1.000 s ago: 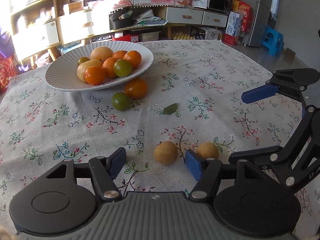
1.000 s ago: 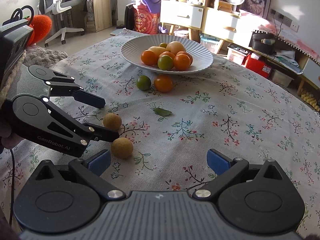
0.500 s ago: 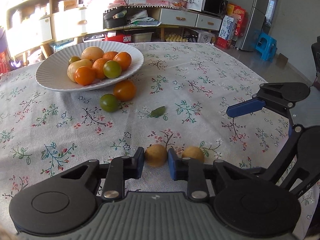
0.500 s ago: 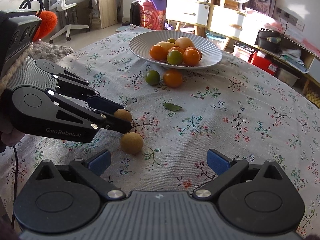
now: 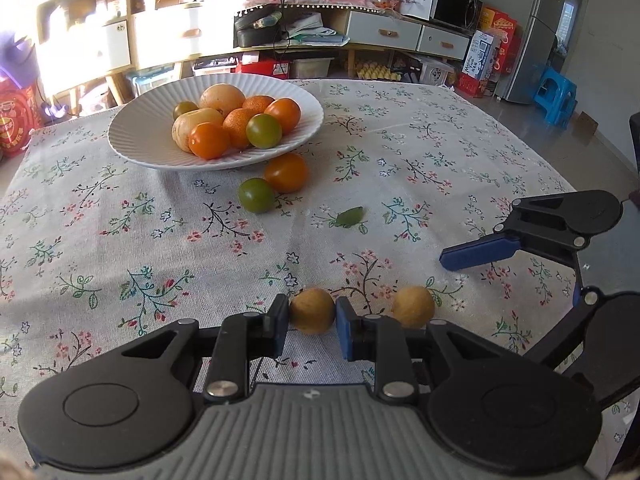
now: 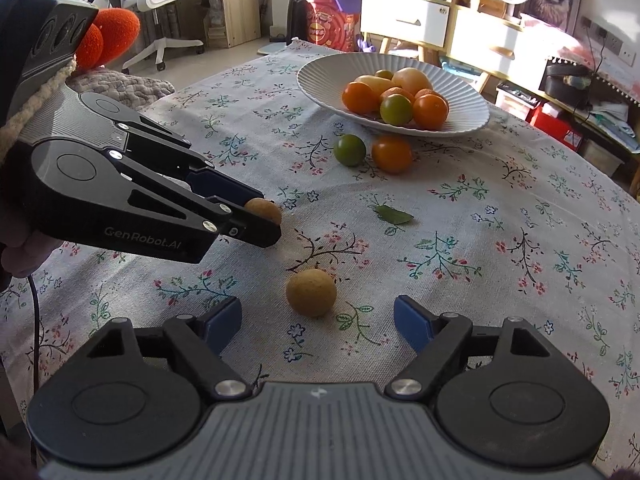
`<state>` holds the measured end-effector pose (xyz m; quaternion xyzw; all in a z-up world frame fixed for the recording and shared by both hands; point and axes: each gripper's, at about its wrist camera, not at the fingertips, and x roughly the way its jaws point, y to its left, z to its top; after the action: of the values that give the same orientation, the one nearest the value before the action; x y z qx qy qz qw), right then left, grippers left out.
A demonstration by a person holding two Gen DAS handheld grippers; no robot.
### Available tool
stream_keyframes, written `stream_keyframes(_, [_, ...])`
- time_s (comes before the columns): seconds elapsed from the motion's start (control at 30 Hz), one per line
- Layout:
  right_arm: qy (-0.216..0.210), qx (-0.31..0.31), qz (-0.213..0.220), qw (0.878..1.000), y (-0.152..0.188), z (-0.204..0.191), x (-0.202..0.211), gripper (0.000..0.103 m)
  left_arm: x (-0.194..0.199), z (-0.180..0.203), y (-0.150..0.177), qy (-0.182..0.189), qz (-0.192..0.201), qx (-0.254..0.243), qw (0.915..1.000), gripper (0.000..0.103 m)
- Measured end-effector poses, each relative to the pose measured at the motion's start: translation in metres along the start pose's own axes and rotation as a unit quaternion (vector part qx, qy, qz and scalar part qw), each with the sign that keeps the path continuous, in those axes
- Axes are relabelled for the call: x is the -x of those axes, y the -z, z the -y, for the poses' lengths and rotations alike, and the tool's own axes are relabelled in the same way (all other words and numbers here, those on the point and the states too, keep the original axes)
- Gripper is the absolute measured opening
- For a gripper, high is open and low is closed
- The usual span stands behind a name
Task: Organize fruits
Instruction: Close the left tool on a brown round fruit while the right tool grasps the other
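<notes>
Two small tan round fruits lie near the table's front. My left gripper [image 5: 312, 322] is shut on one tan fruit [image 5: 312, 311], its blue pads pressing both sides; in the right wrist view that fruit [image 6: 264, 210] peeks from the left gripper [image 6: 266, 220]. The second tan fruit [image 6: 311, 292] [image 5: 413, 306] rests on the cloth between the blue fingers of my right gripper [image 6: 318, 322], whose jaws are closing but stand apart from it. A white ribbed plate [image 5: 132, 136] [image 6: 320, 76] farther back holds several orange, green and yellow fruits.
A green fruit [image 5: 256, 195] and an orange fruit [image 5: 286, 172] lie on the floral tablecloth just in front of the plate. A small green leaf [image 5: 350, 216] lies mid-table. Shelves, drawers and a blue stool [image 5: 556, 94] stand beyond the table's far edge.
My left gripper's jaws closed onto the left tan fruit. The right gripper drew nearer the other tan fruit and its fingers narrowed around it.
</notes>
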<state>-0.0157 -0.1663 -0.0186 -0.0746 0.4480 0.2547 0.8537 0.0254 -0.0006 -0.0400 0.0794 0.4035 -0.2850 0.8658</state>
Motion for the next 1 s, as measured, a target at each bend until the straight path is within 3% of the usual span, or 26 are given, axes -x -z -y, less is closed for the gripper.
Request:
stream_keyframes(0.47, [-0.016, -0.003, -0.009, 1.000, -0.0061, -0.0037, -0.0027, 0.042, 0.0021, -0.0034, 0.0011, -0.004, -0.003, 0.006, 1.0000, 0.025])
stream_keyframes(0.83, [-0.006, -0.001, -0.003, 1.000, -0.0091, -0.0033, -0.0029, 0.025, 0.0020, -0.0036, 0.0012, -0.004, -0.003, 0.005, 1.0000, 0.025])
stream_keyframes(1.0, [-0.005, 0.001, -0.002, 1.000, -0.0097, -0.0034, -0.0031, 0.024, 0.0020, -0.0036, 0.0011, -0.004, -0.003, 0.006, 1.0000, 0.025])
